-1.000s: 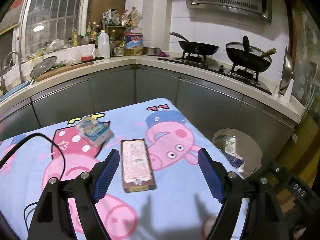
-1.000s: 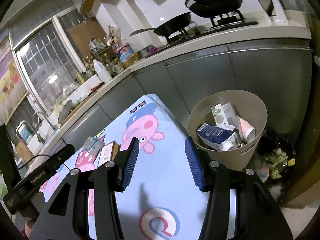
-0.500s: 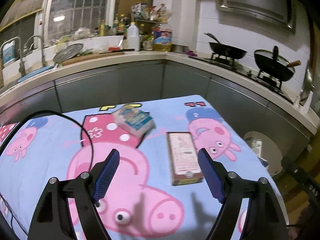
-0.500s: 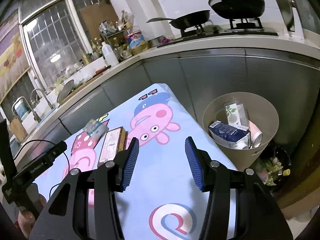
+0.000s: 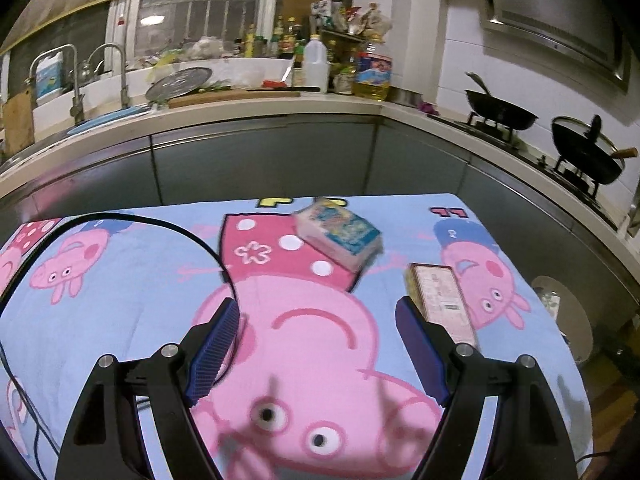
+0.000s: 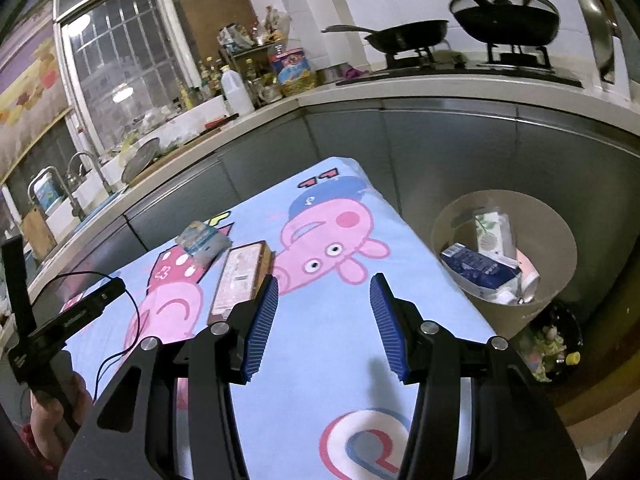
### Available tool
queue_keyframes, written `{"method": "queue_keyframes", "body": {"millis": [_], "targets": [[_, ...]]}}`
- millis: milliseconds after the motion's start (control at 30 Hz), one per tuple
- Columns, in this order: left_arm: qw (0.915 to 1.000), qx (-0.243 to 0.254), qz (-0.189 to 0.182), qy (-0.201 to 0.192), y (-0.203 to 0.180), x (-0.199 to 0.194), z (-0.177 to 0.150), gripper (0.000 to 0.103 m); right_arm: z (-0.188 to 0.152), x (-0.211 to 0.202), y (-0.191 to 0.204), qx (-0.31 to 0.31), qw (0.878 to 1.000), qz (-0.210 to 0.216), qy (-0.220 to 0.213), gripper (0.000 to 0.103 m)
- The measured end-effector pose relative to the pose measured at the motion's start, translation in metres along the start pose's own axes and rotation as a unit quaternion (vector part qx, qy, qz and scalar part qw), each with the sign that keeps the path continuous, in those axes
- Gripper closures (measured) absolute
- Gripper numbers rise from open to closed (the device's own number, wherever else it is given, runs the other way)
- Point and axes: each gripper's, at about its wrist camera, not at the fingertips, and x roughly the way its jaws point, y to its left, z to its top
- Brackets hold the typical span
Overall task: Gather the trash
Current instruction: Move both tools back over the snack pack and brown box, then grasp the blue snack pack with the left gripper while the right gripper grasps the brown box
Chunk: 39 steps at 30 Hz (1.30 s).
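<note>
A blue and white packet (image 5: 340, 236) lies on the cartoon-pig tablecloth (image 5: 140, 272), ahead of my left gripper (image 5: 316, 340), which is open and empty above the cloth. A flat brown box (image 5: 442, 302) lies to its right, partly behind the right finger. In the right wrist view the packet (image 6: 202, 240) and the box (image 6: 240, 276) lie left of my right gripper (image 6: 322, 320), which is open and empty. The beige trash bin (image 6: 508, 248) stands right of the table, holding cartons.
A black cable (image 5: 160, 224) loops over the cloth's left side. The left hand-held gripper's body (image 6: 60, 320) shows at the lower left of the right wrist view. Grey cabinets and a counter with sink, bottles and pans wrap behind the table. Scraps lie on the floor by the bin.
My left gripper has swung left, so the brown box slid from between the fingers to the right finger and the packet came ahead. My right gripper turned slightly toward the table; both stayed open.
</note>
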Motion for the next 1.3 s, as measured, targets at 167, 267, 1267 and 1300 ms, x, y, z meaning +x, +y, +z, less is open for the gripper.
{"method": "queue_keyframes", "body": {"millis": [167, 267, 1267, 1300], "targets": [[0.9995, -0.031, 0.005, 0.006, 0.035, 0.007, 0.014, 0.023, 0.004, 0.008, 0.019, -0.016, 0.999, 0.027, 0.006, 0.055], [0.9993, -0.035, 0.003, 0.013, 0.048, 0.015, 0.022, 0.023, 0.004, 0.018, 0.029, -0.018, 0.999, 0.044, 0.018, 0.055], [0.9922, -0.078, 0.028, 0.093, 0.106, 0.096, 0.035, 0.023, 0.056, 0.318, 0.189, 0.002, 0.913, 0.216, 0.346, 0.063], [0.9915, -0.088, 0.023, 0.093, 0.111, 0.094, 0.034, 0.023, 0.046, 0.311, 0.192, 0.003, 0.901, 0.237, 0.364, 0.063]]}}
